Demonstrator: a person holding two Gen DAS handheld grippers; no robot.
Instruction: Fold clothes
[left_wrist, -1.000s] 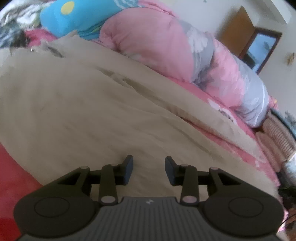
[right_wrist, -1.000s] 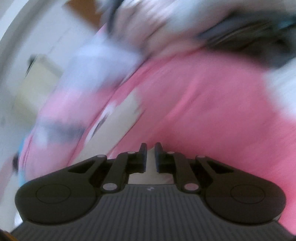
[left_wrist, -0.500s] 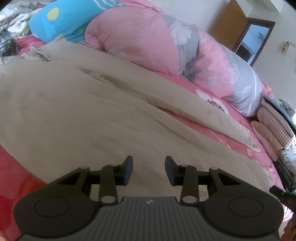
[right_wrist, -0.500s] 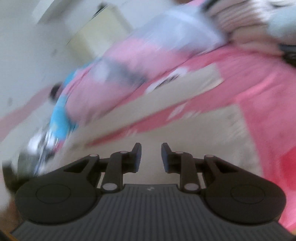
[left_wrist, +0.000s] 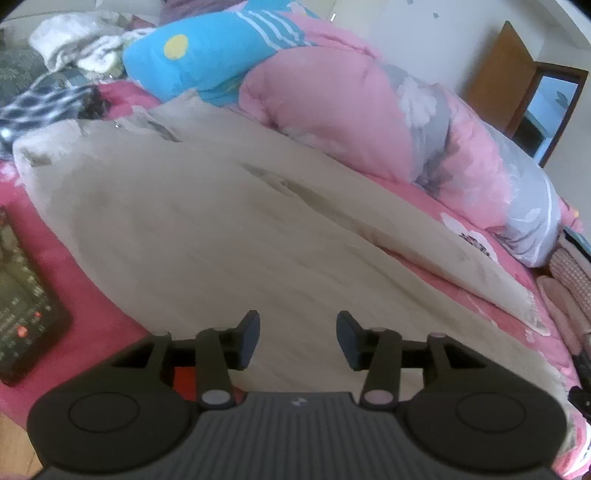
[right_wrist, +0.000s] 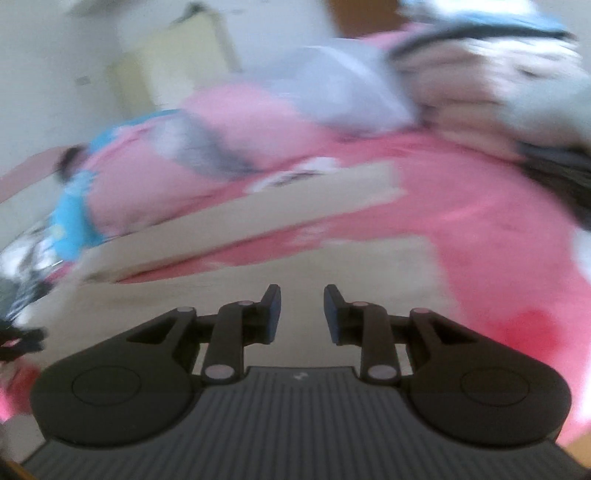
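Beige trousers (left_wrist: 229, 236) lie spread across the frame's middle on the pink bedsheet (left_wrist: 96, 317), beneath the left gripper (left_wrist: 298, 339) and right gripper (right_wrist: 302, 314), whose jaws have just been opening, spread with nothing between them.

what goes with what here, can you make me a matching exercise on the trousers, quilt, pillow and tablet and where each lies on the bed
Things:
1. trousers
2. quilt
3. pillow
4. tablet

Places:
A. left edge of the bed, screen lit
B. rolled up along the far side
C. far end, blue with a yellow dot
D. spread flat in the middle, under the left tool

Pairs: 1-D, 2-B, 3-C, 4-A
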